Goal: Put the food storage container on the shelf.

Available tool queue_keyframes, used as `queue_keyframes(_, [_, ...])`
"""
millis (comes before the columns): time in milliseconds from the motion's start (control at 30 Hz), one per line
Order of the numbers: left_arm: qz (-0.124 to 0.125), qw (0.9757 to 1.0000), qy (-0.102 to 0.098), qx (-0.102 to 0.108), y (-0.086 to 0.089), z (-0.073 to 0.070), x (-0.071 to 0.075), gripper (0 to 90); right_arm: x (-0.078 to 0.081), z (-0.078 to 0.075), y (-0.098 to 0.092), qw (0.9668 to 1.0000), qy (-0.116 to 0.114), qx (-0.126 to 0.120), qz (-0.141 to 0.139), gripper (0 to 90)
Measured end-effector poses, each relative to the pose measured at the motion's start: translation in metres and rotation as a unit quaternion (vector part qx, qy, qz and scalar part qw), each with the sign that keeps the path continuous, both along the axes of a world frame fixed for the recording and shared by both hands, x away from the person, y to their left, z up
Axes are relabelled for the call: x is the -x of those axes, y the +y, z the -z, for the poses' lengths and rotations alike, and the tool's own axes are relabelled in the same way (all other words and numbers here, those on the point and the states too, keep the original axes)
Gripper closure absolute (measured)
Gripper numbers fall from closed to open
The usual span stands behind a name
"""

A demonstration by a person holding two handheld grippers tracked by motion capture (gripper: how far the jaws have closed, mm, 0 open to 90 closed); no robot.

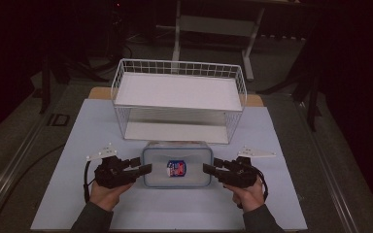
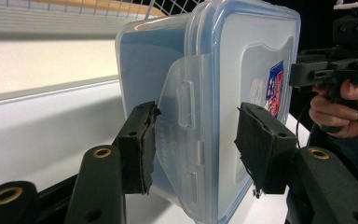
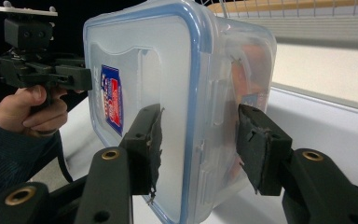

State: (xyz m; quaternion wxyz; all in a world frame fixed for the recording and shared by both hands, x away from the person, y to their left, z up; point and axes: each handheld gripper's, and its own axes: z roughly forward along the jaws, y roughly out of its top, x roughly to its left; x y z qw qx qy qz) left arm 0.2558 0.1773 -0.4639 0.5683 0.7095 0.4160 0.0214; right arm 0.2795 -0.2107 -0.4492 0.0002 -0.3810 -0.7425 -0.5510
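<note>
both hand-held grippers [image 1: 143, 170] [image 1: 212, 170] gape astride box [image 1: 177, 166]; high view adds rack [image 1: 177, 99].

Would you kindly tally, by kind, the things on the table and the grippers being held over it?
Clear plastic container with blue-rimmed lid: 1
White wire two-tier rack: 1
Black hand-held grippers: 2, the left gripper and the right gripper
Total: 4

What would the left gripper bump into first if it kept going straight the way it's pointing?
The left gripper points at the clear plastic box with a blue-rimmed lid. Its open jaws already straddle the box's side latch, so it would probably meet that latch first.
</note>
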Motion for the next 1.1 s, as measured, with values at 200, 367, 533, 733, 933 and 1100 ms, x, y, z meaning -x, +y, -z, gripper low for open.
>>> queue_keyframes(200, [-0.002,1.0000,-0.006,0.001,0.001,-0.005,-0.001,48.4,-0.002,-0.005,0.001,1.0000,-0.007,0.000,-0.001,51.6])
queue_keyframes(367, [-0.004,0.9999,-0.016,0.001,0.002,-0.013,-0.002,48.5,-0.003,-0.012,0.002,0.9998,-0.017,0.000,-0.004,51.6])
queue_keyframes(533, [-0.005,0.9997,-0.024,0.003,0.002,-0.020,-0.004,48.5,-0.005,-0.020,0.002,0.9997,-0.026,0.003,-0.004,51.7])
queue_keyframes(733, [-0.008,0.9992,-0.038,0.006,0.002,-0.031,-0.006,48.5,-0.008,-0.033,0.002,0.9991,-0.041,0.002,-0.006,51.7])
queue_keyframes(933, [-0.013,0.9983,-0.055,0.010,0.004,-0.046,-0.008,48.5,-0.010,-0.045,0.004,0.9983,-0.058,-0.002,-0.006,51.7])
queue_keyframes(1100, [-0.014,0.9976,-0.066,0.017,0.005,-0.056,-0.012,48.6,-0.012,-0.058,0.005,0.9973,-0.074,-0.003,-0.005,51.7])
